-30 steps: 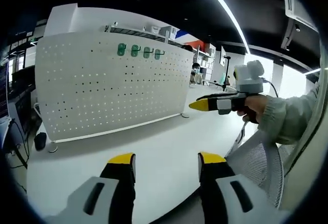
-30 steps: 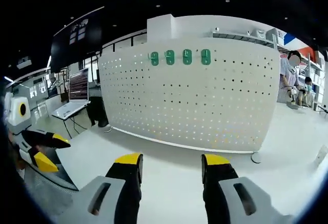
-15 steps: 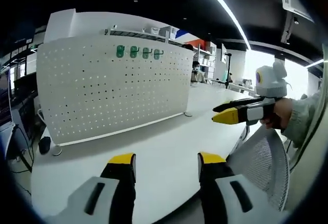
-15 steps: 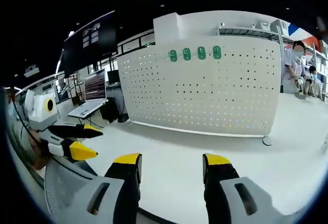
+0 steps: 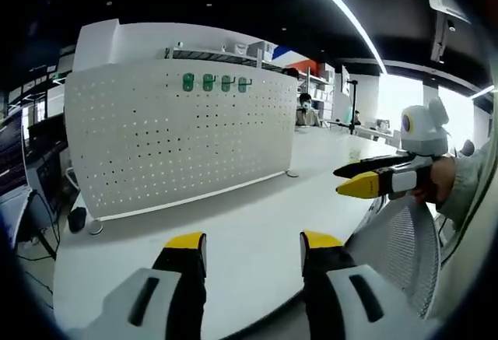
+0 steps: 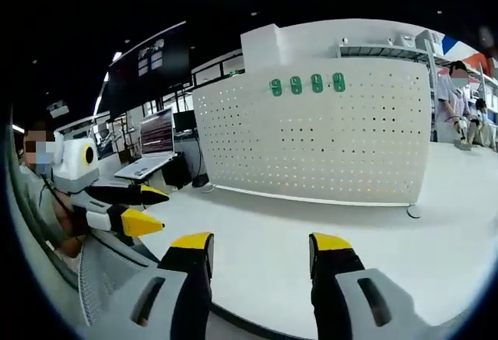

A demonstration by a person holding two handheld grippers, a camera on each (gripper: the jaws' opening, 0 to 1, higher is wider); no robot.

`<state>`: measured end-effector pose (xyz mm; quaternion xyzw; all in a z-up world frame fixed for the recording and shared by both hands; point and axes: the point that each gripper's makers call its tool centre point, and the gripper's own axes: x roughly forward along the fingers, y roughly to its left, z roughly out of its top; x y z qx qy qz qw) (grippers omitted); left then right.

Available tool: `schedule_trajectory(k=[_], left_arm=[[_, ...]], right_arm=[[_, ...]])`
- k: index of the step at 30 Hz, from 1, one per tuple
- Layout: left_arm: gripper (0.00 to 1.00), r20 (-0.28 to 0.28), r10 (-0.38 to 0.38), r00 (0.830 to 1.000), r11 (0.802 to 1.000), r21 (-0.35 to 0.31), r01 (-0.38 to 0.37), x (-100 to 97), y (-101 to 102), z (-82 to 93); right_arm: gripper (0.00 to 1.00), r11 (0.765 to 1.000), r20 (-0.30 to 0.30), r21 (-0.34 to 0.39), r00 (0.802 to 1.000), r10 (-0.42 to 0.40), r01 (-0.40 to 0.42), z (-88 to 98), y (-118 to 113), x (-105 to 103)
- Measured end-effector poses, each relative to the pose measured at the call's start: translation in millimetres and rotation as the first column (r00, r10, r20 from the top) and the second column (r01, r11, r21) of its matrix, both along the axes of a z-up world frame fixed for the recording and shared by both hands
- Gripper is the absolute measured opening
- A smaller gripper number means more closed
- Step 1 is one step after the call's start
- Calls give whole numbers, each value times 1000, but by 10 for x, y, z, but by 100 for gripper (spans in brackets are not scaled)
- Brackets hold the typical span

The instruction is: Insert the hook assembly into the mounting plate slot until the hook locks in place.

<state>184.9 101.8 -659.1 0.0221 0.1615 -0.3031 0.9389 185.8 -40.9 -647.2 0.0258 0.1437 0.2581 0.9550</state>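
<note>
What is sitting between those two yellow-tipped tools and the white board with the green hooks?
Nothing visible. Bare white table stretches from the left tool and right tool up to the pegboard. The four green hooks hang along its top, beyond both tools, whose jaws stand open and hold nothing.

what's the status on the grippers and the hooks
Left gripper and right gripper open, empty, above the white table. Four green hooks hang along top of the pegboard. Nothing in the way.
</note>
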Motion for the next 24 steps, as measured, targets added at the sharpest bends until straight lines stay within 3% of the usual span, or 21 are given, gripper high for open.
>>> schedule_trajectory(k=[11, 24], left_arm=[[50, 57, 58, 997, 998, 11, -58, -56, 67, 64], [50, 168, 86, 982, 995, 41, -94, -61, 107, 124]], right_arm=[[47, 996, 45, -9, 995, 93, -93, 29, 154, -131], [47, 982, 36, 29, 982, 188, -189, 37, 282, -228]])
